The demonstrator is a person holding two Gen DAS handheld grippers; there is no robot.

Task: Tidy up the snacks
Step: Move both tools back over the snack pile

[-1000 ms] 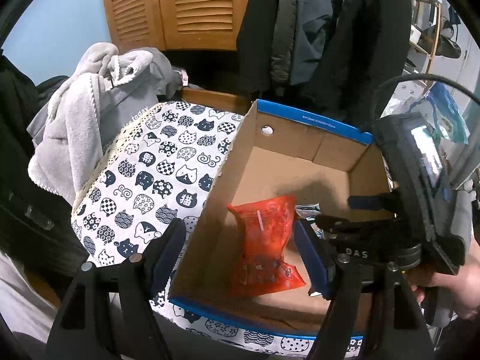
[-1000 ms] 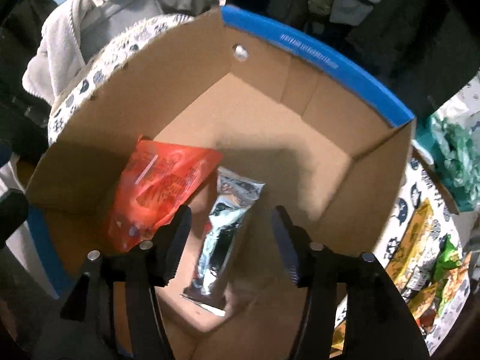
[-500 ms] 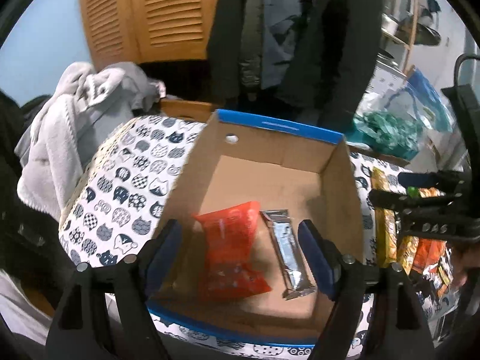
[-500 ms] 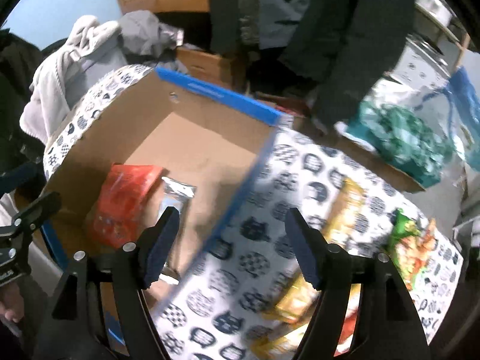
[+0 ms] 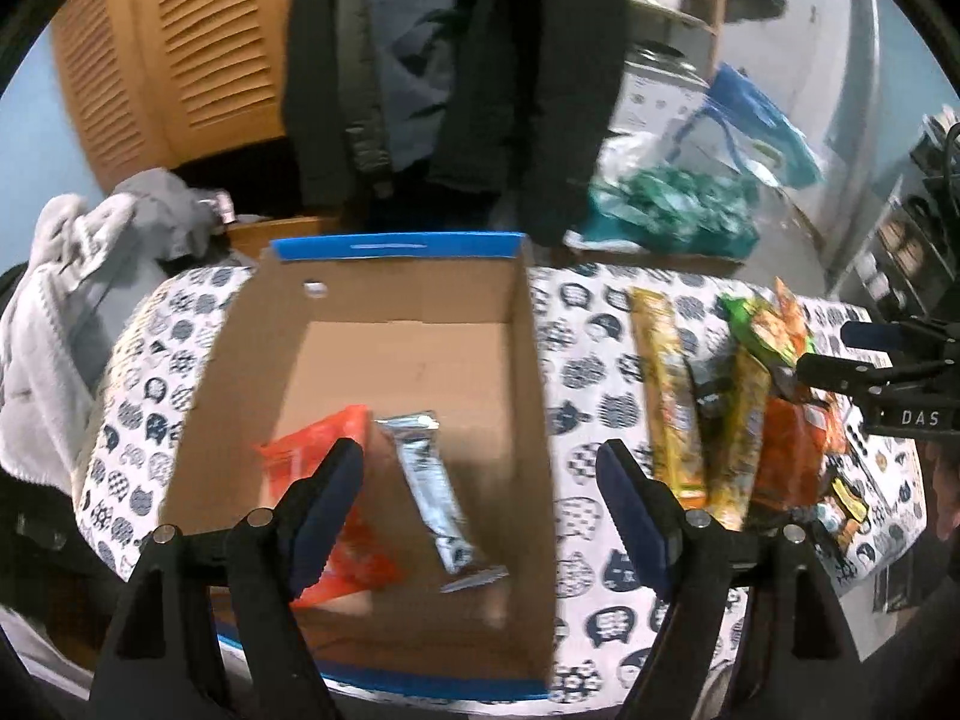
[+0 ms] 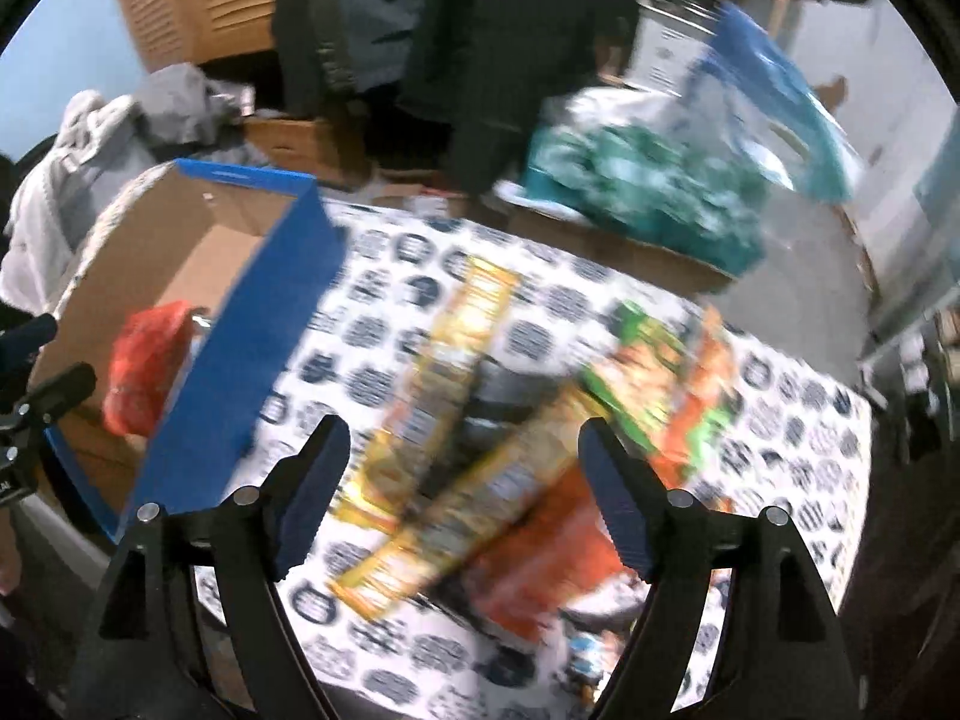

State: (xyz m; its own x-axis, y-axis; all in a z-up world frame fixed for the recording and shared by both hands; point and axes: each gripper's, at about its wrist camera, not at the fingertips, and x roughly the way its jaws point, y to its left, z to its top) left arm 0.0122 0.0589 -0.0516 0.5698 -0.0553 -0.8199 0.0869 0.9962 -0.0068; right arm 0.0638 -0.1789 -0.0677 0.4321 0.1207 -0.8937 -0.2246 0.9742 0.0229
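The cardboard box (image 5: 384, 360) stands open-topped on the cat-print tablecloth (image 5: 576, 372), evidently serving as the collecting point. Inside it lie 2 snacks: a red packet (image 5: 318, 450) near the box's front left corner and a silver bar (image 5: 429, 480) just beside it, toward the box's middle. The rest of the box floor is bare, so sorting is judged to be at an early stage.

The left gripper (image 5: 480, 504) hangs over the front of the box with its jaws spread and nothing between them. The right gripper (image 6: 462, 480) is likewise spread and empty; its jaws have just been opening. It hangs over the loose snacks to the right of the box, well apart from the box wall, presumably lined up for the next pick.

That loose group includes 2 long yellow packets (image 6: 444, 360), a green packet (image 6: 648, 348) and an orange packet (image 6: 558, 546), overlapping one another.

Limits of view:
1. The right wrist view is heavily blurred; no labels can be read and the number of snacks cannot be confirmed.
2. A dark item between the yellow packets cannot be identified.
3. The left finger (image 5: 324, 510) covers part of the red packet.
4. The box's near wall is largely cut off by the gripper frame.
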